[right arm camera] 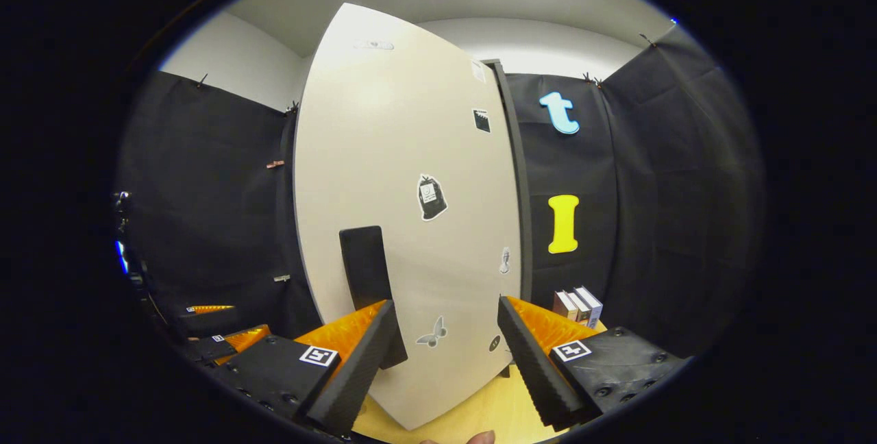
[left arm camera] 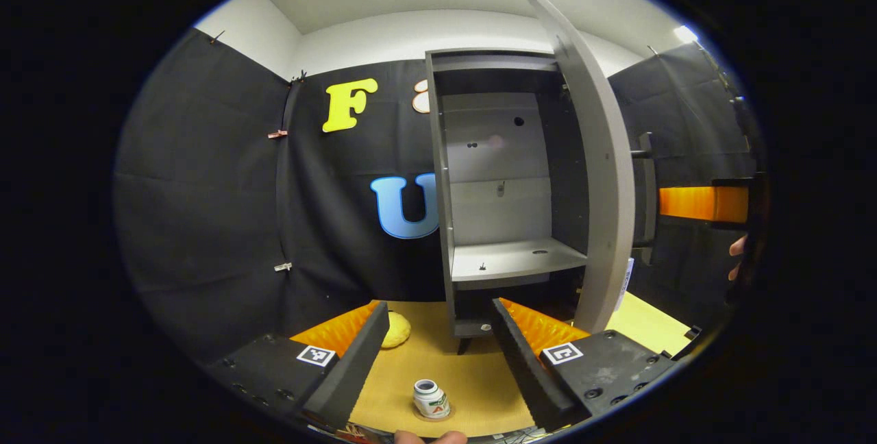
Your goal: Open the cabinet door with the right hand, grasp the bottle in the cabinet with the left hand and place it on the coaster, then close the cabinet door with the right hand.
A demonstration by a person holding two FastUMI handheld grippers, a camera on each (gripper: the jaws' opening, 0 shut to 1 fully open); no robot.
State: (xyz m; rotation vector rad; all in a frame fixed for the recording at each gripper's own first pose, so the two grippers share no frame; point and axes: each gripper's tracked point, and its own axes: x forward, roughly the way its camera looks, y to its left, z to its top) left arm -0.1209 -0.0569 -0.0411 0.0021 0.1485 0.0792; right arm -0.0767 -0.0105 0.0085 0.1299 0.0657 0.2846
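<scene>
Cabinet door [left arm camera: 603,177]: swung open – seen edge-on in the left gripper view, its outer face and dark handle [right arm camera: 366,273] close ahead in the right gripper view.
Cabinet [left arm camera: 507,183]: shelf [left arm camera: 514,260] bare; no bottle inside.
Bottle [left arm camera: 430,398]: standing upright on the coaster [left arm camera: 433,416], on the near part of the worktop [left arm camera: 473,375], between the fingers of the left gripper [left arm camera: 438,362] but apart from both.
Left gripper: released, jaws wide.
Right gripper [right arm camera: 445,362]: spread open, empty, facing the door just right of the handle; contact cannot be told.
Progress: judged 2 of 3 steps done – door opened, bottle placed.
Outstanding: closing the door with the right hand.
</scene>
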